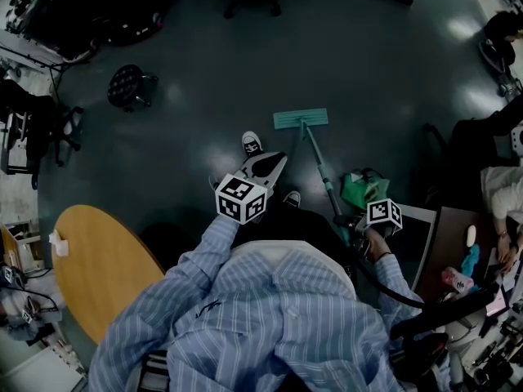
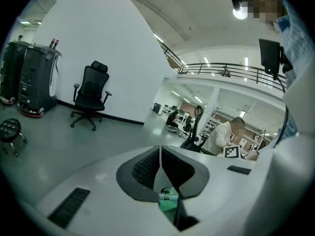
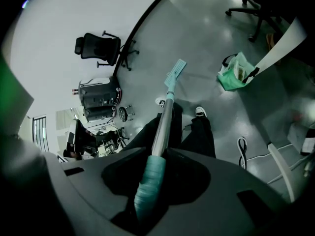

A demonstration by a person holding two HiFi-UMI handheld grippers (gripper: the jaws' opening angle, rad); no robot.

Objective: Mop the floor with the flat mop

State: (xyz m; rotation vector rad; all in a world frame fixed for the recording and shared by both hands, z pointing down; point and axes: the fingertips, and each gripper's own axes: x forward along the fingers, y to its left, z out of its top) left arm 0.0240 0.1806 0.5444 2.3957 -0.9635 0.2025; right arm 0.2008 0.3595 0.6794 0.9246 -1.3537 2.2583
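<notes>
Jaws of my right gripper (image 3: 160, 156) squeeze the flat mop (image 1: 316, 160) by its handle; left gripper (image 2: 160, 165) jaws are together, empty. Its pad (image 1: 301, 119) lies on the floor (image 1: 368, 64) ahead. I'd push slowly, keeping it flat.

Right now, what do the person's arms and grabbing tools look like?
The left tool and right tool each have a smooth grey shell with darker pads. Each carries a white marker cube printed with black squares. The shirt sleeves are light blue with thin white stripes.
</notes>
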